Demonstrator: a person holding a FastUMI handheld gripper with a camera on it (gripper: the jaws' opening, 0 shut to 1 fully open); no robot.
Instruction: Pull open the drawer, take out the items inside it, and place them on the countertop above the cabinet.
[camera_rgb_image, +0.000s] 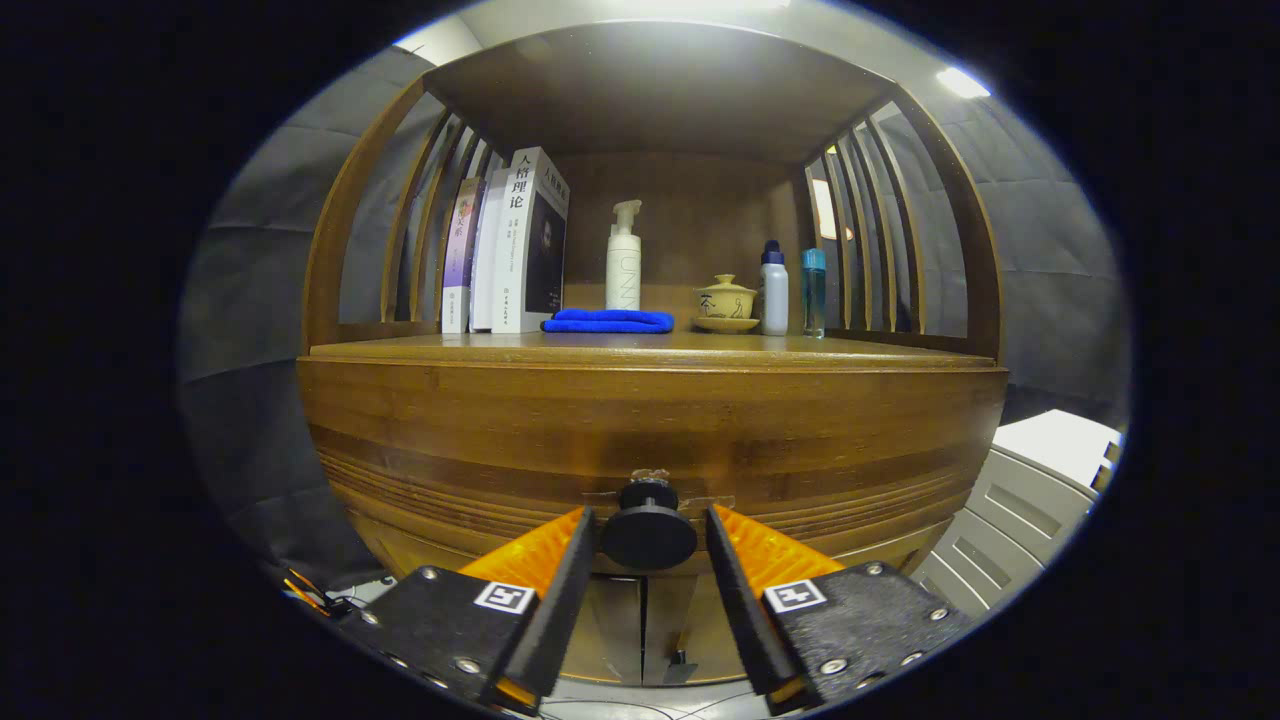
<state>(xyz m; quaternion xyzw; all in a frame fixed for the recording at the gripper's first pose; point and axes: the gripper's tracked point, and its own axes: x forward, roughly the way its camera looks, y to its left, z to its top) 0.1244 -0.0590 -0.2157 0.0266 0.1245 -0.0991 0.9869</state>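
Note:
A wooden cabinet fills the view, with its drawer front (650, 440) closed below the countertop (650, 347). A round black knob (648, 530) sticks out of the drawer front. My gripper (650, 520) is open, and the knob sits between its two fingertips with a small gap on each side. The drawer's contents are hidden.
On the countertop stand several books (510, 245) at the left, a folded blue cloth (608, 321), a white pump bottle (623, 260), a lidded ceramic cup on a saucer (725, 302) and two small bottles (790, 290). A white box (1030, 500) sits beside the cabinet at the right.

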